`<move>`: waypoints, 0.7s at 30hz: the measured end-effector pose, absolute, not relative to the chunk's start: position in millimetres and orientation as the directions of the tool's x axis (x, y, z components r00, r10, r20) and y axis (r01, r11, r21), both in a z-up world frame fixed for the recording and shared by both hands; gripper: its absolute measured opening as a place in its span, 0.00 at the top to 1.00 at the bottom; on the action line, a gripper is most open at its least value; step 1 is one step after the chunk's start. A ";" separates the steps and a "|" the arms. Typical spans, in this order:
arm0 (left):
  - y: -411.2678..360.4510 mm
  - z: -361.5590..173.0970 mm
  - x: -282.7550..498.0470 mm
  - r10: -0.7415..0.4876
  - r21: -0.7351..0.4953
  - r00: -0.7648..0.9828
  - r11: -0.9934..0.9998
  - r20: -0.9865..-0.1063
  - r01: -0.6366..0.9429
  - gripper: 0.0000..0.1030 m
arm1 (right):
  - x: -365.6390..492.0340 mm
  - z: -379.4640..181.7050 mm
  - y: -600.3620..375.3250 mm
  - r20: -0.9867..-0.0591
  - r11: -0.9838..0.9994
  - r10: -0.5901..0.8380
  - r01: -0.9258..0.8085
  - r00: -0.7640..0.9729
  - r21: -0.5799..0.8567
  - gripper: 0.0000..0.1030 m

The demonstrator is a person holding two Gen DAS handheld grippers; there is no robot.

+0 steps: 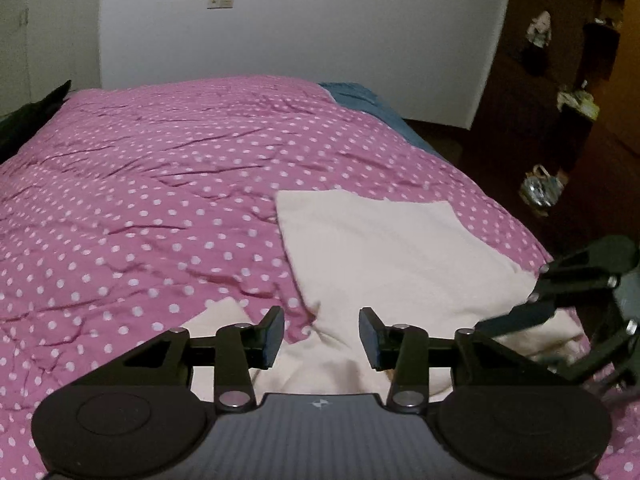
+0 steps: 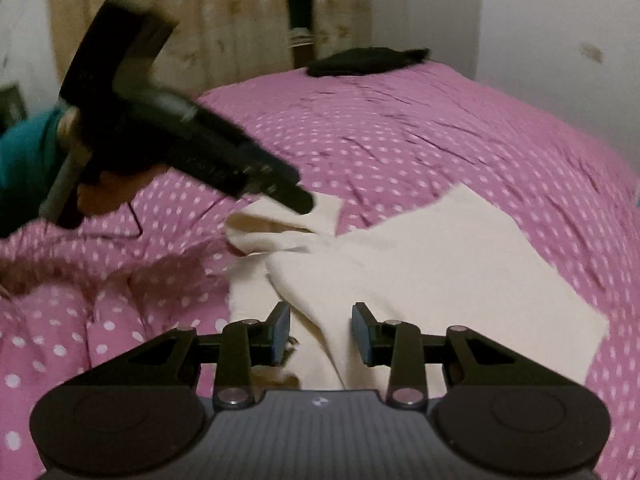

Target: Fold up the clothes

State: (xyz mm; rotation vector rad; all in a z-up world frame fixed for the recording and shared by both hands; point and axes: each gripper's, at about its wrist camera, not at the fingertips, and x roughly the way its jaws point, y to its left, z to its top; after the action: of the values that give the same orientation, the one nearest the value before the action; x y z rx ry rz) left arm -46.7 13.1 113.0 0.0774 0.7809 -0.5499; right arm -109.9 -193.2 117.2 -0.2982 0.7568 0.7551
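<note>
Hidden: my gripper bodies cover the near edge of the cream garment (image 1: 384, 248); motion blur smears its folds.
Writing: none readable.
Left gripper (image 1: 322, 338): jaws apart, empty.
Right gripper (image 2: 321, 334): jaws apart, empty.
Garment: spread on the polka-dot bed (image 1: 140, 184).

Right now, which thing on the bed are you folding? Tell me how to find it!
Find the big pink bedspread with white dots. Near its front edge, under both open grippers, lies a cream garment. It is the only pale, plain cloth there; the other clothing, a black pile, sits at a far corner.
</note>
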 end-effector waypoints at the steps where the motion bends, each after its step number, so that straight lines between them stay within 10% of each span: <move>1: 14.1 112.9 -46.7 -0.440 -0.134 0.579 0.859 -0.687 0.494 0.54 | -111.4 116.4 -185.8 -0.713 0.683 0.512 -0.730 0.479 0.000 0.67; 5: 17.0 110.7 -45.8 -0.432 -0.139 0.578 0.866 -0.693 0.481 0.52 | -110.8 109.6 -168.5 -0.714 0.654 0.511 -0.756 0.479 -0.040 0.70; 9: 21.4 108.6 -42.8 -0.425 -0.148 0.582 0.874 -0.693 0.462 0.52 | -107.5 112.5 -170.3 -0.690 0.687 0.506 -0.725 0.517 -0.041 0.96; 16: 30.4 109.2 -37.7 -0.405 -0.159 0.604 0.894 -0.687 0.418 0.49 | -102.0 147.3 -201.8 -0.537 0.821 0.486 -0.571 0.690 0.010 0.97; 21: 34.1 108.5 -36.6 -0.396 -0.164 0.610 0.901 -0.687 0.401 0.48 | -107.6 125.0 -177.6 -0.624 0.748 0.546 -0.661 0.559 0.062 0.89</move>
State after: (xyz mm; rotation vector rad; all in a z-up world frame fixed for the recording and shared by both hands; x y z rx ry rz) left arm -36.6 34.1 108.5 0.0067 0.7912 -0.4599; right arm -107.6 -177.6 125.0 -0.1871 0.6673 0.7163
